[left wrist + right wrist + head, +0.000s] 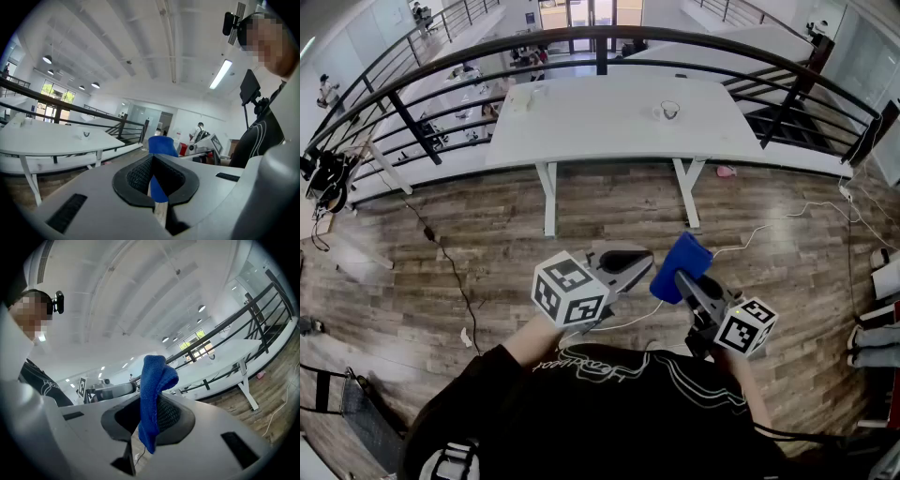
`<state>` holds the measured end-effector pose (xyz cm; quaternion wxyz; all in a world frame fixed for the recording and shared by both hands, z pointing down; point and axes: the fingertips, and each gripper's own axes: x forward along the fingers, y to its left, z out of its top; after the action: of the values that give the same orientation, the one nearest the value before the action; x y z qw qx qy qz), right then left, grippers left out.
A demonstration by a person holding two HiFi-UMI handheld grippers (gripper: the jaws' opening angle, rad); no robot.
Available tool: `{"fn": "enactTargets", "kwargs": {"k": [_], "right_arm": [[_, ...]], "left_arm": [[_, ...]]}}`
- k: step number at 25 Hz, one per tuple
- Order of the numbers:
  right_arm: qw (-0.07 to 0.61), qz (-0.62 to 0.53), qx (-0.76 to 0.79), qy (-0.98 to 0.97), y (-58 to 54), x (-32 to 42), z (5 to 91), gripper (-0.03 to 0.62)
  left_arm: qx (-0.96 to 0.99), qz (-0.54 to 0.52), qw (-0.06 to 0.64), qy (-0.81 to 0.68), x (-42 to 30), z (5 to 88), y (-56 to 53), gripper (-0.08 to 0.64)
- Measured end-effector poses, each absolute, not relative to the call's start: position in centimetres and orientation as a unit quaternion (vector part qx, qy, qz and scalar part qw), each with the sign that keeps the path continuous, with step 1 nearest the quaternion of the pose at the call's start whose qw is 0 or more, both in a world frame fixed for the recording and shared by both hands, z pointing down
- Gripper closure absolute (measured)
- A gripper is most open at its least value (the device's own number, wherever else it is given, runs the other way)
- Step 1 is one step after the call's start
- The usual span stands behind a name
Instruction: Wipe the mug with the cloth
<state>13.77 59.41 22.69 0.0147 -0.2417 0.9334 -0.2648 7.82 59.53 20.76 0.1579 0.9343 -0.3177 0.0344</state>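
A small mug (668,111) stands on the far white table (581,131), well ahead of both grippers; it shows tiny in the left gripper view (86,134) and in the right gripper view (212,356). My right gripper (685,278) is shut on a blue cloth (680,266), which sticks up out of its jaws (153,390). My left gripper (639,262) is held just left of it, shut with nothing in it. In the left gripper view the blue cloth (162,145) appears beyond the closed jaws. Both grippers are held in the air above the wooden floor.
A black curved railing (609,37) runs behind the table. White cables (769,230) trail over the plank floor. A small pink object (726,172) lies by the table's right leg. Other people and desks are on the level below.
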Motion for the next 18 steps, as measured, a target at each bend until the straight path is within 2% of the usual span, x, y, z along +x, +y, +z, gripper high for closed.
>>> {"fn": "enactTargets", "kwargs": {"k": [18], "right_arm": [[0.012,-0.289,-0.257,0.922,59.4,13.4,23.3,0.532]], "left_arm": [[0.930,0.025,0.180,-0.320,6.1,21.5,59.6,0.552]]}}
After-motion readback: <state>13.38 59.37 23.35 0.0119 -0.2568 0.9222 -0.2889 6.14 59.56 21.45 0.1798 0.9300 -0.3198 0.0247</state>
